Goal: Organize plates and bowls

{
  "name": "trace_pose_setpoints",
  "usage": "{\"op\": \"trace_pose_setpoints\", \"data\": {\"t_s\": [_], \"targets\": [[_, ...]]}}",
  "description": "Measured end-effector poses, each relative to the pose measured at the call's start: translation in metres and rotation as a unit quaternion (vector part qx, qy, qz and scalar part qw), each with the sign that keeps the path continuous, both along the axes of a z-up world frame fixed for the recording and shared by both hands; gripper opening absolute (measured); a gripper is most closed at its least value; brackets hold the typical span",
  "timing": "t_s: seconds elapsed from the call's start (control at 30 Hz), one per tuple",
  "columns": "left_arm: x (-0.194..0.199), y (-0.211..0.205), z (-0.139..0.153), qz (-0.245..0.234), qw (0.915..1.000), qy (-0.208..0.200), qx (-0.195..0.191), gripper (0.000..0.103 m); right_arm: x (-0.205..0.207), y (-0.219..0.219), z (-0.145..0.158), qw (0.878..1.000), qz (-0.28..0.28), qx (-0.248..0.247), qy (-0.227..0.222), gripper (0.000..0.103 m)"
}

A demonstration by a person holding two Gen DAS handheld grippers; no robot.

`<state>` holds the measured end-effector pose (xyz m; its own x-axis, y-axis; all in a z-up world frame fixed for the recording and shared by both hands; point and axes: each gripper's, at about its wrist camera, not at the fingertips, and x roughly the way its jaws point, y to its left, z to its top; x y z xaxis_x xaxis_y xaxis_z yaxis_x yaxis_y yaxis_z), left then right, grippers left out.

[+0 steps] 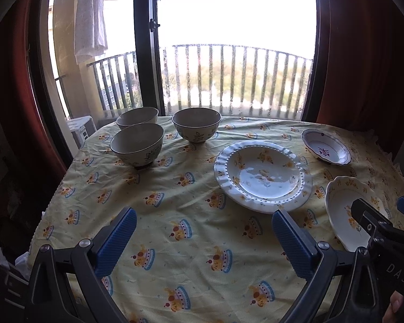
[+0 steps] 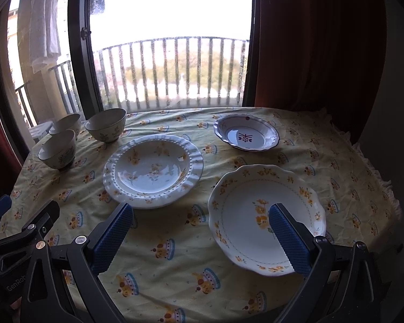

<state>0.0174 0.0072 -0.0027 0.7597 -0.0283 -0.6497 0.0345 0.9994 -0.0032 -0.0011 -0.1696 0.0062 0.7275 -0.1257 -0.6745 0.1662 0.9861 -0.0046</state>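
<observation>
Both tools wide open, nothing held. Left tool [image 1: 203, 238] hovers over bare cloth at the near left-centre of the surface [image 1: 175, 204]. Right tool [image 2: 202, 238] hangs at the near edge of the yellow-flower plate [image 2: 266, 215], its right finger over the plate's well; whether it touches cannot be told.

Layout:
- Three bowls [image 1: 137, 145] clustered far left; the two leftmost look close to touching, the third [image 1: 196, 123] stands just beside them.
- Ridged plate [image 1: 262, 175] at centre.
- Purple-motif plate [image 2: 246, 132] far right.
- Yellow-flower plate near right.
- All upright, none stacked.

Handling, judged:
- All pieces look like glazed ceramic: stiff, fairly heavy, brittle, and slick on the glossy faces.
- Deep plates sit flat on soft wrinkled cloth, so a finger may not slide under easily. Best hold is probably the rim, one finger above and one below, at the near edge; the fluted or scalloped rims may give the ribbed pads some bite.
- Bowls: pinch the wall at the lip, one finger inside, one outside.
- A one-sided rim grip on a plate will lever downward; expect tilt and possible slip.
- Set down gently when nesting; ceramic on ceramic chips.
</observation>
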Motion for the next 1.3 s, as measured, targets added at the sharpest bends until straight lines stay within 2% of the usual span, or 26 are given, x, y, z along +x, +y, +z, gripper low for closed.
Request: {"op": "trace_pose_setpoints", "data": {"t_s": [0.63, 1.3], "targets": [[-0.0019, 0.0091, -0.0011, -0.005, 1.0, 0.002, -0.001, 0.101, 0.0012, 0.0083, -0.0005, 1.0, 0.0, 0.016, 0.001, 0.102], [-0.0018, 0.0103, -0.0048, -0.006, 0.9999, 0.009, -0.004, 0.101, -0.0016, 0.0088, -0.0026, 1.0, -0.001, 0.012, 0.005, 0.102]]}}
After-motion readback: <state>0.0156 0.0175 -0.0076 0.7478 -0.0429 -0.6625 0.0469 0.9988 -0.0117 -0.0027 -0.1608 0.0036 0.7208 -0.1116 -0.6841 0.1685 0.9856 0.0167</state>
